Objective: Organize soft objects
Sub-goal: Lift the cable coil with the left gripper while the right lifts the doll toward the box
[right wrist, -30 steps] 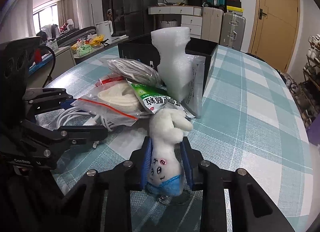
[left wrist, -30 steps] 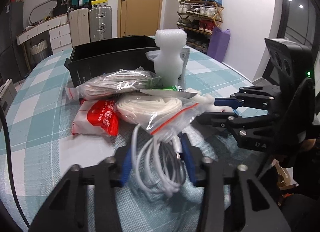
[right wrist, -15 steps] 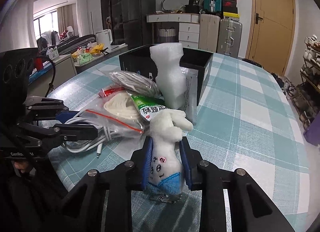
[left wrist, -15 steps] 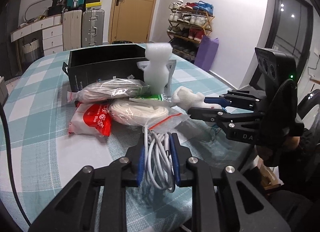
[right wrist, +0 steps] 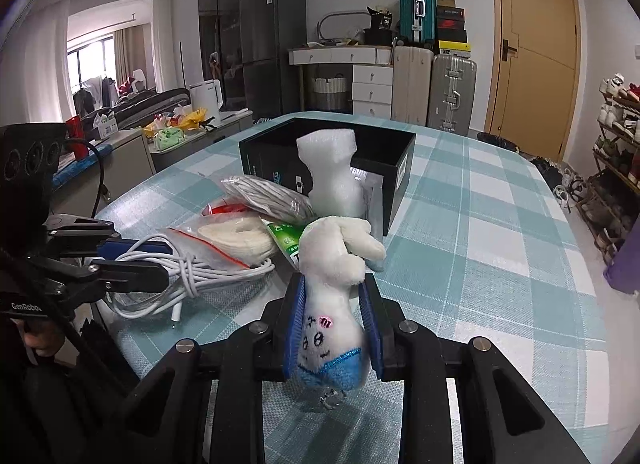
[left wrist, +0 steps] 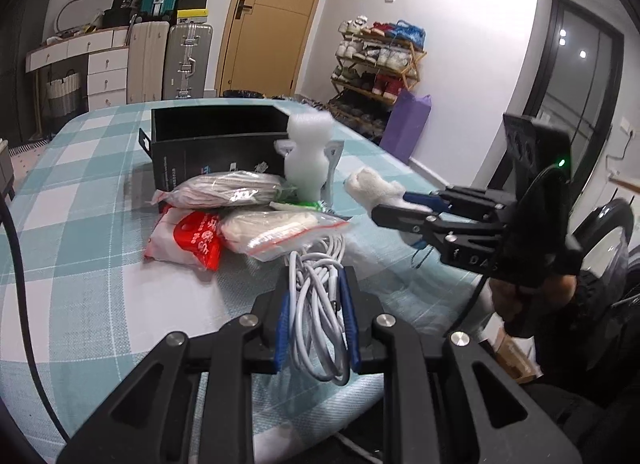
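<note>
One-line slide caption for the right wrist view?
Right claw shut on a white plush toy above the checked tablecloth, black box behind.

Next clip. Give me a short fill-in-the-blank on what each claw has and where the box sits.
1. The left claw is shut on a bundle of white ____.
2. The right claw is shut on a white plush ____.
3. The black box stands ____ the foam piece, farther from the claws.
4. The tablecloth has a ____ pattern.

Missing words: cable; toy; behind; checked
</note>
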`<state>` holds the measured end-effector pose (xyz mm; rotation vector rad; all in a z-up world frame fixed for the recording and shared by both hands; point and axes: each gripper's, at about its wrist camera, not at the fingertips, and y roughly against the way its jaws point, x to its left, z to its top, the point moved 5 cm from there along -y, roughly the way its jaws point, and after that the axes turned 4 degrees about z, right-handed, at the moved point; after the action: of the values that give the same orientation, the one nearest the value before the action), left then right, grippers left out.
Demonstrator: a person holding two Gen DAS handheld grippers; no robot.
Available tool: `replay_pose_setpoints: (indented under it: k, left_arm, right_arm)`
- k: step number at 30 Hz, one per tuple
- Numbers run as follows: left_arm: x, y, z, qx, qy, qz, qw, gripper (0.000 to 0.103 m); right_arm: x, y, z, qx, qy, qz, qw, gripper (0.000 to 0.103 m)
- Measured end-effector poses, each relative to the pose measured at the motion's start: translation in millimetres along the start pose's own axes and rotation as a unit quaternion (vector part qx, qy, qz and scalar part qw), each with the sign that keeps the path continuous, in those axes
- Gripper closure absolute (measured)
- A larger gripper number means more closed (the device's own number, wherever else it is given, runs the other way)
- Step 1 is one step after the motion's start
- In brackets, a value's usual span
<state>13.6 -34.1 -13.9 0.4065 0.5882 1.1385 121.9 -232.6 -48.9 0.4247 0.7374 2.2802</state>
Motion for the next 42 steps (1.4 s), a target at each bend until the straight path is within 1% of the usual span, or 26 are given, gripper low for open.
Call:
replay_pose_setpoints:
  k: [10,14,18,22,29,32,38,42]
  left_arm:
    - [-20,12,18,-0.035,-0.011,-0.021,0.9991,0.083]
    - [-28,19,29,-0.054,-0.022,-0.020,0.9981,0.083]
    - [-29,26,42,-0.069,-0.020,-0.018,0.9973,0.083]
    - [-26,27,53,-0.077,-0.027,0.001,0.9966,0.083]
    - [-7,28,69,-0.102,-0.024,0.037,0.9938,0.083]
    - [3,26,77,-0.111,-0.021,0.058,0.9919,0.083]
    - [21,16,92,-0.121,-0.014,0.088,0.9887,0.083]
    - [31,8,101,-0.127,-0.007,0.101,0.9867,0.083]
  right_arm:
    - [-7,20,10,-0.035,-0.013,-0.008,0.999,0.076]
    - [-11,32,15,-0.050,-0.019,-0.014,0.998,0.076]
    - [-13,41,19,-0.060,-0.023,-0.018,0.998,0.076]
    - [-12,48,26,-0.069,-0.026,-0.013,0.997,0.076]
    - [-6,49,41,-0.078,-0.017,-0.005,0.997,0.076]
    - [-2,46,49,-0.080,-0.015,0.000,0.997,0.076]
    - [-3,36,63,-0.083,-0.018,0.007,0.996,0.076]
    - [-7,30,74,-0.084,-0.022,0.010,0.996,0.076]
